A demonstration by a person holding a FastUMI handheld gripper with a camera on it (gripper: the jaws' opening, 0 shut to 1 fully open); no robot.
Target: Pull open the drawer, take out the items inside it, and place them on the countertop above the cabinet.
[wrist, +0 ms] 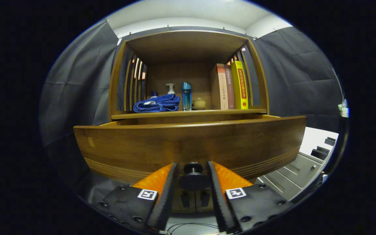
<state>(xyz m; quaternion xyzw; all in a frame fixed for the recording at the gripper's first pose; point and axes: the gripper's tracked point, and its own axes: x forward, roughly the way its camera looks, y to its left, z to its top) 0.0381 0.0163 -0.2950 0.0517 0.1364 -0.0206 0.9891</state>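
Note:
The wooden drawer front stands pulled out toward me from the cabinet, below the shelf board. Its dark round knob sits between my fingertips, and my gripper is shut on it, one finger pressing each side. I look at the drawer from slightly below, so its inside and whatever lies in it are hidden. The countertop above it carries a folded blue cloth, a white pump bottle, a blue bottle and a small cream jar.
Three upright books stand at the right of the shelf, under a wooden top with slatted sides. Lower cabinet doors with dark handles show beneath the knob. A grey unit stands on the floor at the right.

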